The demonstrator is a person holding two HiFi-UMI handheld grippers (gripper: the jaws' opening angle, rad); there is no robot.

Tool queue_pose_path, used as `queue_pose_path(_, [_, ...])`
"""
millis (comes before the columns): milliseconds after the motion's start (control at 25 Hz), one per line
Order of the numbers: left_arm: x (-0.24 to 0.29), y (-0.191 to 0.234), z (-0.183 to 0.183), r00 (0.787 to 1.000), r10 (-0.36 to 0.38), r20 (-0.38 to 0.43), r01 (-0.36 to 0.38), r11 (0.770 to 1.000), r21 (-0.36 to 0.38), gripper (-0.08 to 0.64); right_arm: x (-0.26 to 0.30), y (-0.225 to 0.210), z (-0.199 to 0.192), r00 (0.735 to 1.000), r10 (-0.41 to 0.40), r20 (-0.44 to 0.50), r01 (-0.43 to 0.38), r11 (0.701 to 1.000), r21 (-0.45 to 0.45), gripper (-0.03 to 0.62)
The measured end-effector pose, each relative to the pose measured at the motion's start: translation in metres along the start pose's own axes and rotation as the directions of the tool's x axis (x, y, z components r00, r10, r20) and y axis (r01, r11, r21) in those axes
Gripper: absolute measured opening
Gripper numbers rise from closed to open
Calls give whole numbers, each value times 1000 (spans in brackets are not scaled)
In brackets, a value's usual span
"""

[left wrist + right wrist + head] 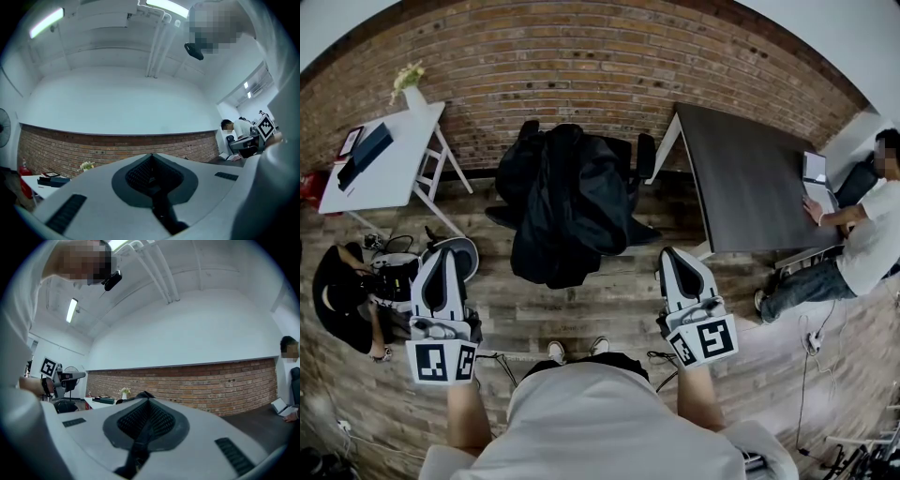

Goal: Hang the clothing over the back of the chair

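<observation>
The clothing (567,202), a dark, bulky garment, lies draped over the chair (644,157), which stands in front of the brick wall (581,66) between the white table (394,164) and the dark table (750,178). It covers most of the chair. Only an arm and a bit of the base show at the edges, and the folds fall toward the wooden floor (609,300) on your side. Judging by that, the hanging looks done, though you cannot tell from here how securely the cloth sits over the back.

Your left gripper (441,253) and your right gripper (677,255) are both held close to your body, well apart from the chair and roughly level, pointing toward it. That reads as a resting stance with nothing to carry.

In the left gripper view the fingers are pressed together along a dark seam, with nothing between them. The right gripper view shows the same, pads meeting and empty, and the top of the garment peeks just above the tips.

A person (872,244) sits on the floor by the dark table, well clear of your reach. If you want to check the drape, look at whether the weight hangs evenly on both sides, since a lopsided garment would likely slide off.
</observation>
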State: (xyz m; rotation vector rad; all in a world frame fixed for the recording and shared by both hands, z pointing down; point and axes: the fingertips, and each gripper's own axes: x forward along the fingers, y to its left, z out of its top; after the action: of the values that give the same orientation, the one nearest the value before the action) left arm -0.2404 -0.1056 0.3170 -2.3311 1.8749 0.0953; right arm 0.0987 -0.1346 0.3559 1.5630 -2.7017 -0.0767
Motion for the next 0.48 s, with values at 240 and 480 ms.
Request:
queue_pose_path(240, [3, -1, -5, 1000, 1, -11, -1, 1000, -10, 23, 6, -2, 1, 1000, 5, 1, -5, 1000, 3, 18])
queue_pose_path(480, [5, 1, -7, 1000, 6, -11, -6, 1000, -12, 23, 13, -1, 1, 1000, 15, 2, -15, 1000, 1, 18])
